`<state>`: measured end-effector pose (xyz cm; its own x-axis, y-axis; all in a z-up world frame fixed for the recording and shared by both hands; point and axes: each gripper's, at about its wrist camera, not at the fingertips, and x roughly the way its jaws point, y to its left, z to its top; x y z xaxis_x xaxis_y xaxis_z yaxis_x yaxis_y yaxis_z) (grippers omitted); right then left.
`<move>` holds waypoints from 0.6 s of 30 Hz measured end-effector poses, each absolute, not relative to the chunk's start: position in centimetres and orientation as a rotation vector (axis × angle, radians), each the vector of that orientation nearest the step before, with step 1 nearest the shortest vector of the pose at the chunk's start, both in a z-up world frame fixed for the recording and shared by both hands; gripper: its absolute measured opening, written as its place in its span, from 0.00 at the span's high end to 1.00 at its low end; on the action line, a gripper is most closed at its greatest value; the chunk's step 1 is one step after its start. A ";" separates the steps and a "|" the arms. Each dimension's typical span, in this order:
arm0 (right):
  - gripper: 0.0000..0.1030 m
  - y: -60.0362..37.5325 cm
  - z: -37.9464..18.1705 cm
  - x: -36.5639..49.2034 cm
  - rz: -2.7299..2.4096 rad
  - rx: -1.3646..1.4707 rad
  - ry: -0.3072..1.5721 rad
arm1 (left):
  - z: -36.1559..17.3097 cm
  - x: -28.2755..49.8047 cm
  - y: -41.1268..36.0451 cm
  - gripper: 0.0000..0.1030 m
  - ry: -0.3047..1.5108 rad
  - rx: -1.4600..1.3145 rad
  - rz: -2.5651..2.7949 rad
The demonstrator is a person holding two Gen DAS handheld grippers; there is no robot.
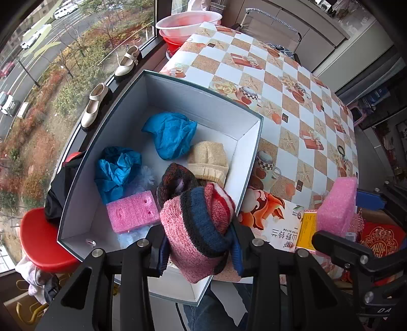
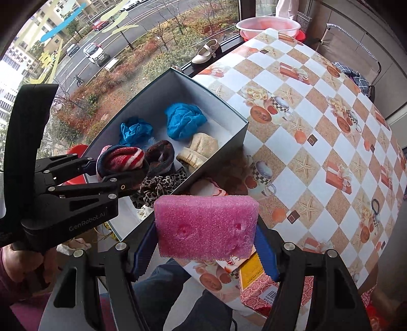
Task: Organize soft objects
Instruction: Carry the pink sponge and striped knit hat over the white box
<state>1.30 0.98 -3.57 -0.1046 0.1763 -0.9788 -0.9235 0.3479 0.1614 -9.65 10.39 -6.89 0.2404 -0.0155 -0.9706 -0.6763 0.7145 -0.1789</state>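
An open white cardboard box (image 1: 203,101) stands at the table's left edge; it also shows in the right wrist view (image 2: 218,107). In it lie two blue crumpled cloths (image 1: 170,135), a beige knit piece (image 1: 209,159), a dark knit piece (image 1: 175,183) and a pink foam block (image 1: 132,211). My left gripper (image 1: 201,252) is shut on a striped pink, blue and red knit roll (image 1: 201,229) over the box's near end. My right gripper (image 2: 206,252) is shut on a second pink foam block (image 2: 206,226), held right of the box above the table's front edge.
The checkered tablecloth (image 1: 292,107) stretches to the right. Printed packets (image 1: 279,224) lie at its near edge. Cream shoes (image 1: 94,104) stand on the window sill. Stacked basins (image 1: 188,23) are at the far end. A red stool (image 1: 38,239) is at the left.
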 end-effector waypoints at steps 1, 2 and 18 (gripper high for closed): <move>0.31 1.2 -3.6 1.1 1.100 -0.761 1.342 | -6.9 -9.8 10.5 0.59 1.261 -0.669 0.506; 0.31 1.4 -3.6 0.9 1.105 -0.764 1.342 | -6.9 -10.0 10.7 0.59 1.260 -0.672 0.510; 0.31 5.0 -3.6 -2.0 1.171 -0.814 1.323 | -7.3 -13.1 12.7 0.59 1.247 -0.720 0.572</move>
<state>-1.97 5.03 -3.64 -0.1265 0.1713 -0.9771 -0.9490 0.2659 0.1695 -13.09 12.68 -7.25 0.2327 0.0032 -0.9725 -0.7353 0.6551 -0.1738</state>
